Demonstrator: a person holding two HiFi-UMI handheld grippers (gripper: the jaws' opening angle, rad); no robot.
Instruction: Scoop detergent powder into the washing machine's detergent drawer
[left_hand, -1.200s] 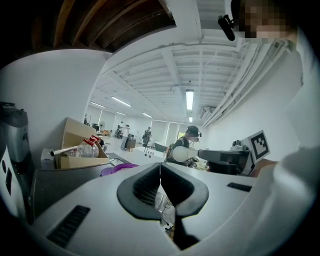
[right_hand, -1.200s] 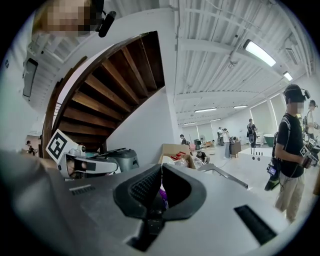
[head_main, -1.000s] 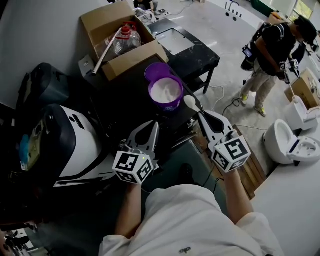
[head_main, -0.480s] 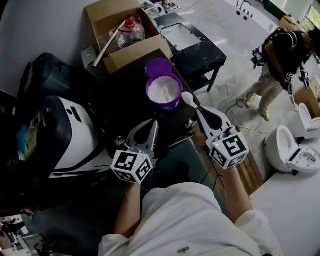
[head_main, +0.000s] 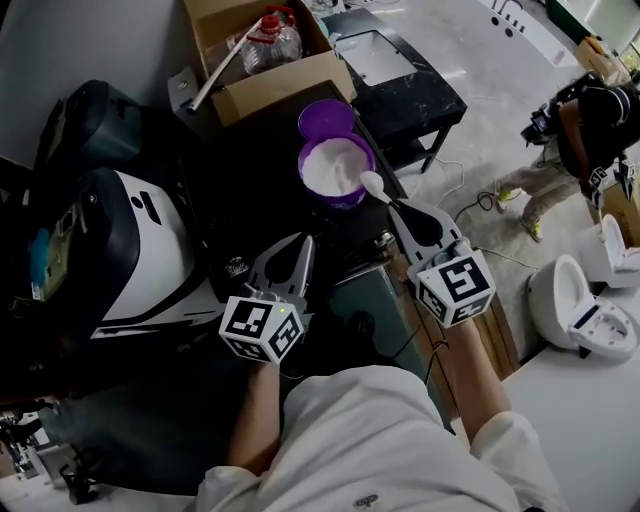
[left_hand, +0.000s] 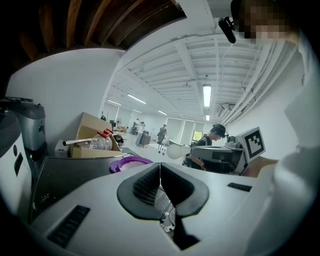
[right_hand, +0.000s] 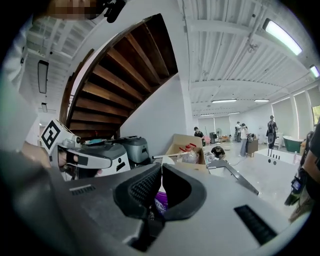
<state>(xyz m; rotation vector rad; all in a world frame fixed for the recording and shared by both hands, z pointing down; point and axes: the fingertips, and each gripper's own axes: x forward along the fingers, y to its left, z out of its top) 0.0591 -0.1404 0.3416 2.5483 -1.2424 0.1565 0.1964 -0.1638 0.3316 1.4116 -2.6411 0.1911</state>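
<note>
A purple tub (head_main: 335, 170) of white detergent powder stands on the dark top, its lid (head_main: 325, 118) just behind it. My right gripper (head_main: 397, 212) is shut on the handle of a white spoon (head_main: 374, 184), whose bowl hangs at the tub's right rim. In the right gripper view the tub (right_hand: 161, 200) shows behind the closed jaws of that gripper (right_hand: 161, 172). My left gripper (head_main: 293, 250) is shut and empty, nearer me than the tub. From the left gripper (left_hand: 160, 169) view, the tub (left_hand: 127, 162) and spoon (left_hand: 176, 151) lie ahead. The white washing machine (head_main: 130, 250) is at left; I cannot make out its drawer.
An open cardboard box (head_main: 265, 55) with a plastic bottle and a tube sits behind the tub. A low black table (head_main: 410, 95) stands beyond it. A person (head_main: 590, 130) stands at far right, near a white toilet (head_main: 580, 300).
My right gripper has carried the spoon a little left, up to the tub's rim. The left gripper has stayed where it was, shut.
</note>
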